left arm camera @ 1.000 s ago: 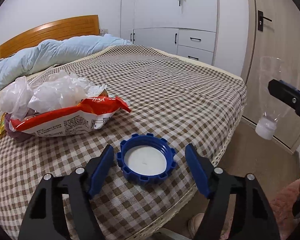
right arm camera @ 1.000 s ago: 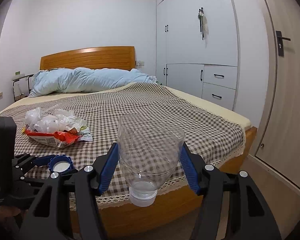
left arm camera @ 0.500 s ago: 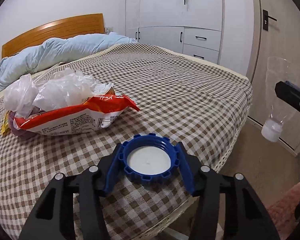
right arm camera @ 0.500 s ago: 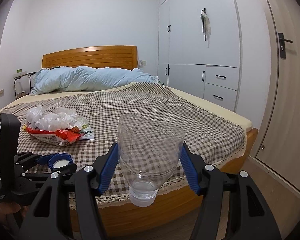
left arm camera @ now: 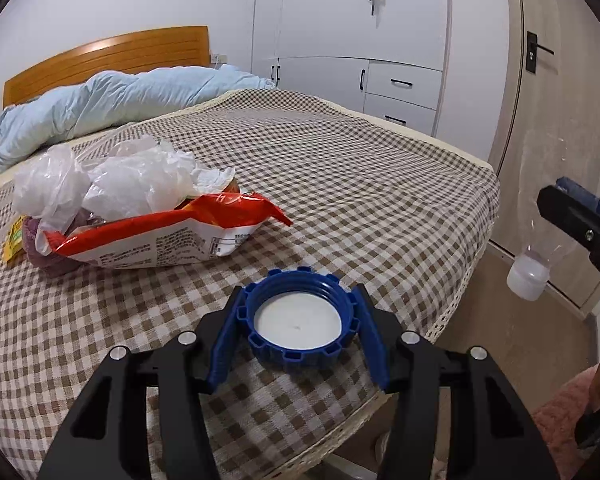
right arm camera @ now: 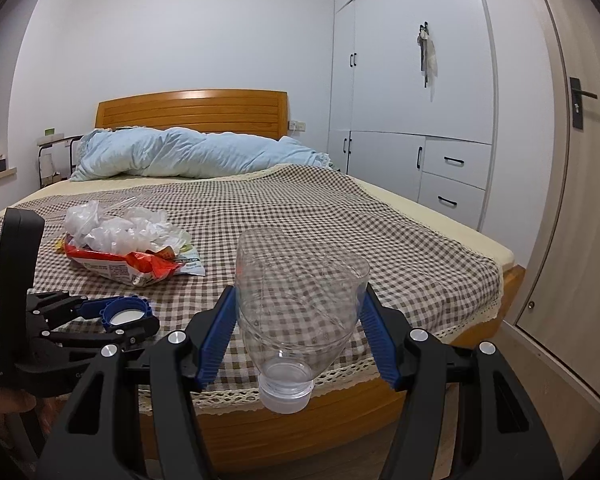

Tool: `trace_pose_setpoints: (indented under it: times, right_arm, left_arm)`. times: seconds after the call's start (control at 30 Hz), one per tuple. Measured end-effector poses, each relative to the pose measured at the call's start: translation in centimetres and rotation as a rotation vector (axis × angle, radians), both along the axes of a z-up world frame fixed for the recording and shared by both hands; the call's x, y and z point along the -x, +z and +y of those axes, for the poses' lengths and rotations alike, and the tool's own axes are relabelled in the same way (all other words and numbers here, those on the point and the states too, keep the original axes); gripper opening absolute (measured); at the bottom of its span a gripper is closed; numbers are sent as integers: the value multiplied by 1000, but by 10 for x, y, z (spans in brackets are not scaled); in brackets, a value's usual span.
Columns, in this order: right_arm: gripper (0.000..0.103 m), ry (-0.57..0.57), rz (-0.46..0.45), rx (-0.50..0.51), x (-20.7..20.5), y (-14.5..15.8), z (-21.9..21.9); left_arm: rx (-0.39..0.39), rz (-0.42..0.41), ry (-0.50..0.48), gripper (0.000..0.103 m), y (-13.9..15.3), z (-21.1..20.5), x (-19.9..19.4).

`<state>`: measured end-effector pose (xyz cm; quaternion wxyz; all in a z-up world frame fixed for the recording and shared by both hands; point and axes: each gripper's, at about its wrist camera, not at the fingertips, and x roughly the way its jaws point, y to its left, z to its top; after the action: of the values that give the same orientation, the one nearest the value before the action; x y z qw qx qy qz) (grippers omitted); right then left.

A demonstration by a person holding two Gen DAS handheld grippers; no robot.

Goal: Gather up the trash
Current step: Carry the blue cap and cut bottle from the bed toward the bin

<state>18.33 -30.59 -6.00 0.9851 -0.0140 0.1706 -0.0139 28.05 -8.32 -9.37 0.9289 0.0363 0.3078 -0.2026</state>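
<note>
Having closed in from a wider spread, the left hand-held gripper (left arm camera: 300,330) is now clamping the blue lid (left arm camera: 300,322) low in the frame, readying it for lifting off the bed (left arm camera: 380,184), while the right hand-held gripper (right arm camera: 300,336) is gripping the cut plastic bottle (right arm camera: 300,304).

The bedspread (left arm camera: 360,184) is brown-and-cream checked. On it a blue cap (left arm camera: 302,320) shows a white inside, near a red-and-white snack bag (left arm camera: 160,232) with white crumpled plastic (left arm camera: 112,180). The quilt (right arm camera: 196,152) is pale blue, the headboard (right arm camera: 192,112) orange wood, the wardrobe (right arm camera: 412,92) white. The cut bottle (right arm camera: 300,300) is clear.
</note>
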Motion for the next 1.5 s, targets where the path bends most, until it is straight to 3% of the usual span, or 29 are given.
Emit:
trace_pose_setpoints:
  times: [0.5,0.67,1.1,1.33,1.5]
  right_arm:
    - [59,95,-45,72,19,-1,37]
    - [59,170,-44,38,32,-1,54]
    - [59,333,-71,76,80,-8,101]
    - [59,394,24,51,99,-34,117]
    - [59,417,122,35,107,-61,125]
  left_arm:
    - [60,-73,28,51,25,38,37]
    - [51,-99,34,51,34,52,60]
    - [35,-122,128,51,36,103,121]
    - [115,-4,174,51,3,132,153]
    - [76,56,169,51,-26,137,168]
